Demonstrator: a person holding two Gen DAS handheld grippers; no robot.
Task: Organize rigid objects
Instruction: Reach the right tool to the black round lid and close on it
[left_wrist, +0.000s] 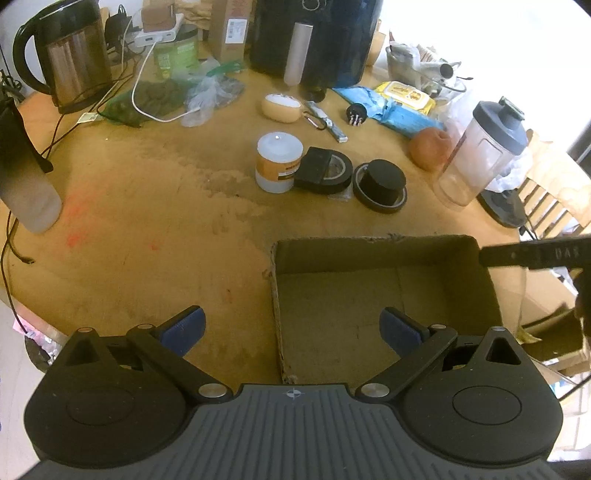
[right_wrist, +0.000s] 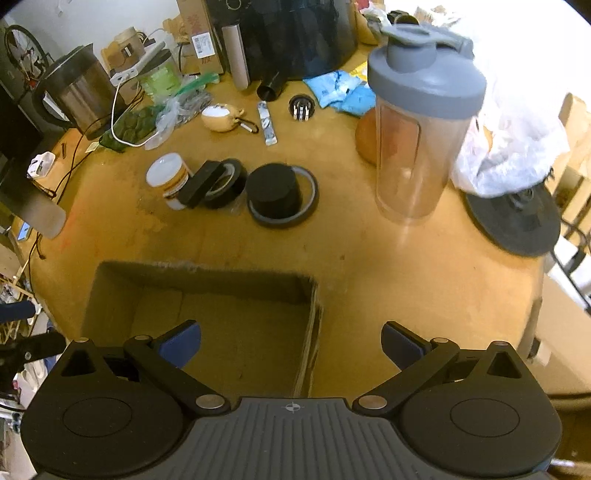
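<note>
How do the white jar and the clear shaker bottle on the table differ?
The white jar is short and opaque with an orange label; the shaker bottle is tall, clear, unlabelled. The jar's lid is flat white; the shaker's is grey with a flip spout. The jar touches a tape roll; the shaker stands apart. Both are upright.

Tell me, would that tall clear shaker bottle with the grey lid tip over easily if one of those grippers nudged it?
Probably. The shaker bottle looks empty, so likely light, and it stands tall on a narrow base. Its smooth clear wall may slip between the fingers.
</note>
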